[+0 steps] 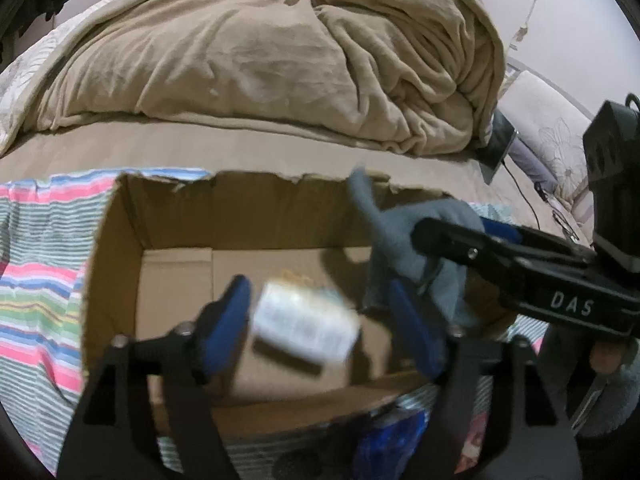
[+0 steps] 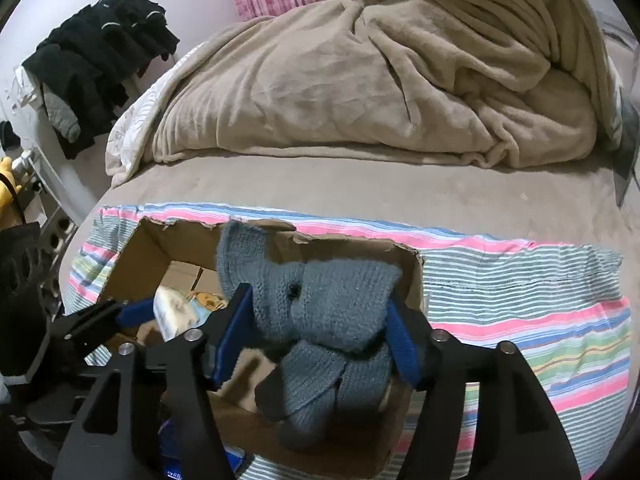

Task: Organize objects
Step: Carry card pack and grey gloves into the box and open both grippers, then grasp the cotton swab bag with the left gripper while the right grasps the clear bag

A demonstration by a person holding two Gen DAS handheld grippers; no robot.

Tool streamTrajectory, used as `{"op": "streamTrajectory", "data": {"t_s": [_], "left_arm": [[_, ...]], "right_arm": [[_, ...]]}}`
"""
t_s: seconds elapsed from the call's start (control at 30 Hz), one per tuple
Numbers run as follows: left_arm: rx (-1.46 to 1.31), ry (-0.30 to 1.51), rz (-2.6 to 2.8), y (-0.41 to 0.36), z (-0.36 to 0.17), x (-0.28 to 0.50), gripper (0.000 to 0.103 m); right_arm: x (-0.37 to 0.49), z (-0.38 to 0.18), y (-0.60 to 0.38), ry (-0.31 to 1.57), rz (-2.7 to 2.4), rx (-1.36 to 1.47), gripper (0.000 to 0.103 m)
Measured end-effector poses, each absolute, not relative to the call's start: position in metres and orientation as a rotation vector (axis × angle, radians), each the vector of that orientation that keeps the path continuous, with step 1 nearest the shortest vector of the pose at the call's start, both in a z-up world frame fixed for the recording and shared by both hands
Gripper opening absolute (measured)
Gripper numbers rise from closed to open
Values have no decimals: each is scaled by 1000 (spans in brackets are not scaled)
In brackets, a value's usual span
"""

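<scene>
An open cardboard box (image 1: 120,264) sits on a striped cloth on the bed; it also shows in the right wrist view (image 2: 148,248). My left gripper (image 1: 320,320) is open over the box, and a blurred white packet (image 1: 308,322) sits between its fingers without touching them. My right gripper (image 2: 316,328) is shut on a grey knitted elephant toy (image 2: 320,304) and holds it above the box's right side. The toy (image 1: 400,224) and right gripper show at the right of the left wrist view.
A crumpled beige blanket (image 1: 260,60) fills the far part of the bed. The striped cloth (image 2: 520,300) spreads under and to the right of the box. Dark clothes (image 2: 100,48) hang at far left. A tablet with a cable (image 1: 498,144) lies at right.
</scene>
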State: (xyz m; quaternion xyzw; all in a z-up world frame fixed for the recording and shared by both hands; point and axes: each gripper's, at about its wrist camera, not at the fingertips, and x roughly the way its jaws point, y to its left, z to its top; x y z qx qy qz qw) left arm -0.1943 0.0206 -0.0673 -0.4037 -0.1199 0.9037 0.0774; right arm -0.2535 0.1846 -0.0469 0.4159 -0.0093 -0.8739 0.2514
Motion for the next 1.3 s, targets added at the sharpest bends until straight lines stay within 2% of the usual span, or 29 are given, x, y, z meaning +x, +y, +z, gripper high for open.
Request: {"op": "streamTrajectory", "data": {"t_s": [0.43,0.73,1.3], "left_arm": [[-1128,-390,2749,-1,-23,-136,80],[-1095,-388,2765,-14,-2,-86,87],[-1193,-392,2740,-19,-24,-36,88]], "right_arm": [[-213,-8,199,-35,-2438,1063,69],[-164,12,206,-21,-2454,1040,69],[-102,-11,223,12,-2440,1153,69]]}}
